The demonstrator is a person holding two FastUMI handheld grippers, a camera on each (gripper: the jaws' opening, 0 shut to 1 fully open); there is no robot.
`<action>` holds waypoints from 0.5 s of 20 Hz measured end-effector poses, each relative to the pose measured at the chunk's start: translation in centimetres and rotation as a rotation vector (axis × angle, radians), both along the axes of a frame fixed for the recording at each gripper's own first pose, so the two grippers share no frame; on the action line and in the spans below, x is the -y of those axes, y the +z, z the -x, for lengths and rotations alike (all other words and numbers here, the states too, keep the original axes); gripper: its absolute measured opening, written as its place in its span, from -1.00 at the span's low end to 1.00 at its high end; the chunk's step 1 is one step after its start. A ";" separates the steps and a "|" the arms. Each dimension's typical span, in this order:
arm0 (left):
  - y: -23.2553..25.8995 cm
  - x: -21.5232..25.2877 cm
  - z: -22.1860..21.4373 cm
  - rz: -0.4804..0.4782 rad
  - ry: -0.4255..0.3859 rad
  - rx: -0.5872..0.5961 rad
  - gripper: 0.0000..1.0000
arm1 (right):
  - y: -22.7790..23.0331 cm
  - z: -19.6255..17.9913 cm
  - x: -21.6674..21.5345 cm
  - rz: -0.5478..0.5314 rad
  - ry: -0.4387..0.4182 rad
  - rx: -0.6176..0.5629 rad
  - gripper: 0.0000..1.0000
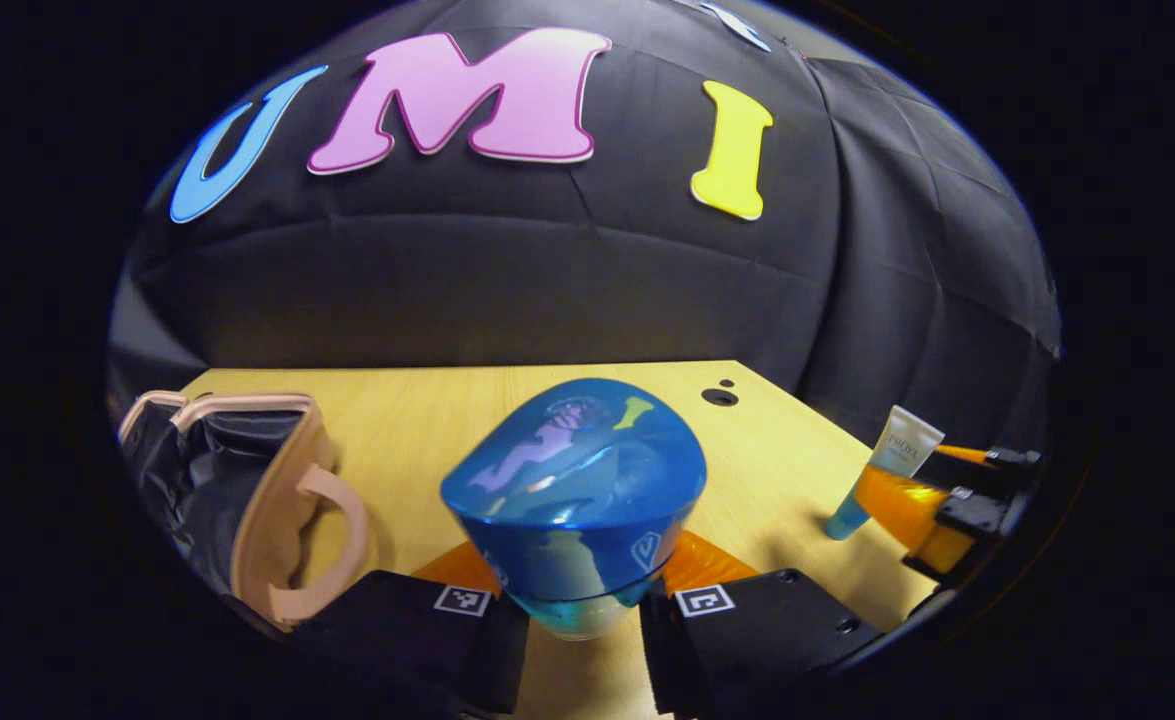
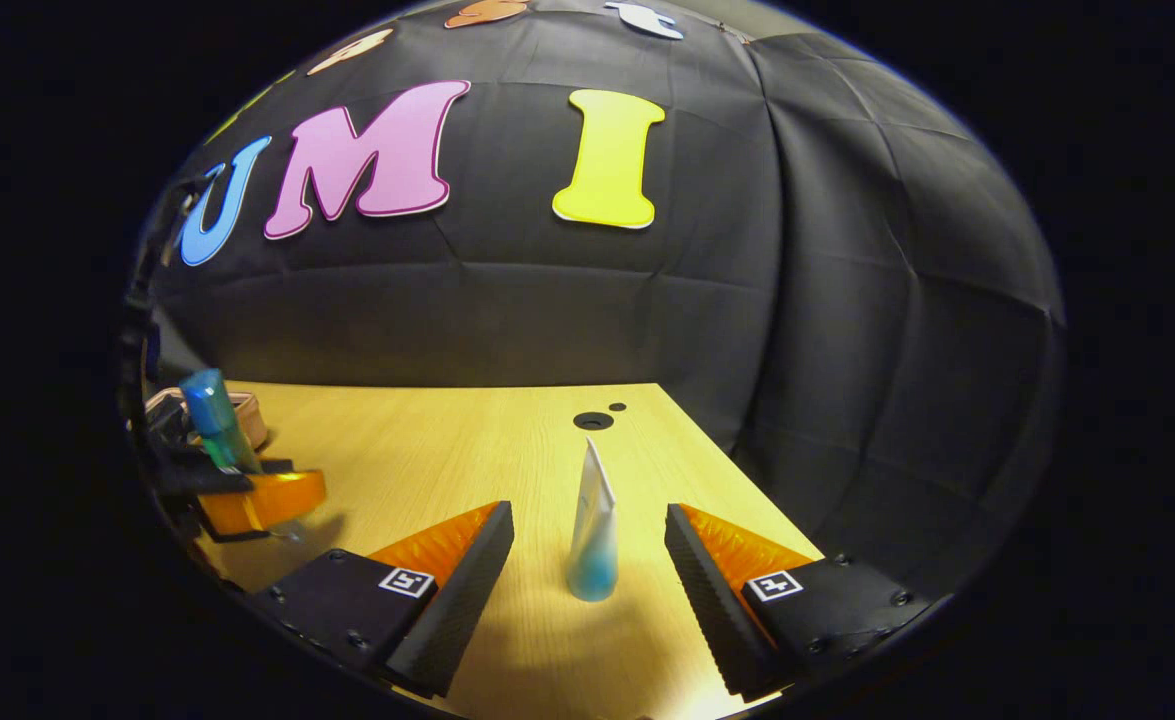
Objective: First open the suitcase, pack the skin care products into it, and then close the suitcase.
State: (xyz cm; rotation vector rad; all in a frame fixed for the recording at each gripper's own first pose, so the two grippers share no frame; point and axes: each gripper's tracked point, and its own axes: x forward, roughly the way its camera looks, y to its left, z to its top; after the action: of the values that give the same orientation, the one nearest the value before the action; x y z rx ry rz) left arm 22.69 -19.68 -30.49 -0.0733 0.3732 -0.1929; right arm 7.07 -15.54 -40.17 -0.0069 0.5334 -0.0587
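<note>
Sitting on a light wooden table (image 1: 427, 420) is pretty much everything here; black cloth walls close the booth in behind the table and round its right side, creased into big squares; two dark round holes (image 2: 593, 420), one large and one small, sit in the tabletop close to the back wall, and I'll use those as my landmark.

In the left gripper view the left gripper (image 1: 582, 600) is clamped on a glossy blue jar (image 1: 577, 500), both fingers pressed against its lower sides; the jar sits nearer the camera than the holes and to their left, and I can't tell if it's touching the wood. Far left of the holes, at the table's edge, the suitcase (image 1: 247, 490) lies open, beige shell and handle, dark lining showing inside.

In the right gripper view the right gripper (image 2: 589, 570) has its fingers spread wide, one on either side of a tube (image 2: 592, 530) without touching it; the tube stands upright on its blue cap, white at the top, directly in front of the holes on the camera's side. Way off left of the holes, the other gripper (image 2: 247, 490) shows with the jar in it.
</note>
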 end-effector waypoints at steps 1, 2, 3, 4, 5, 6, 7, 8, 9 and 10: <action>0.8 -0.8 0.7 -0.004 0.003 0.003 -0.02 | -0.5 -0.5 -0.2 0.005 0.000 -0.004 0.94; 1.6 -1.8 1.3 -0.016 0.007 0.006 0.04 | -1.2 -1.0 -0.4 0.004 -0.002 -0.014 0.94; 2.2 -2.9 1.9 -0.030 0.015 0.005 0.05 | -2.2 -1.5 -0.7 -0.003 -0.002 -0.030 0.94; 2.7 -3.9 2.6 -0.037 0.025 0.001 0.03 | -3.7 -1.5 -0.9 -0.012 0.001 -0.074 0.94; 3.1 -4.9 3.2 -0.038 0.038 -0.005 0.05 | -4.7 -1.5 -0.9 -0.013 -0.010 -0.111 0.93; 3.6 -5.8 3.7 -0.035 0.051 -0.004 0.04 | -5.7 -1.8 -0.7 -0.030 -0.029 -0.145 0.92; 4.0 -6.8 4.2 -0.036 0.063 -0.001 -0.02 | -5.4 -2.6 -0.7 -0.041 -0.050 -0.120 0.80; 4.2 -7.7 4.5 -0.036 0.076 -0.002 -0.02 | -5.4 -3.0 -0.2 -0.038 -0.070 -0.107 0.75; 4.2 -8.6 4.8 -0.040 0.089 -0.005 0.03 | -5.7 -3.4 0.2 -0.029 -0.079 -0.118 0.63; 4.3 -9.5 5.1 -0.043 0.104 -0.010 0.04 | -6.2 -3.4 0.2 -0.027 -0.077 -0.133 0.54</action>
State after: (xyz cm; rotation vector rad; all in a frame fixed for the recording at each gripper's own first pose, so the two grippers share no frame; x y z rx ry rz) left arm 17.56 -10.17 -26.20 -0.0510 0.3824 -0.0813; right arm 10.50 -15.74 -46.33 0.0368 0.6674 -0.1272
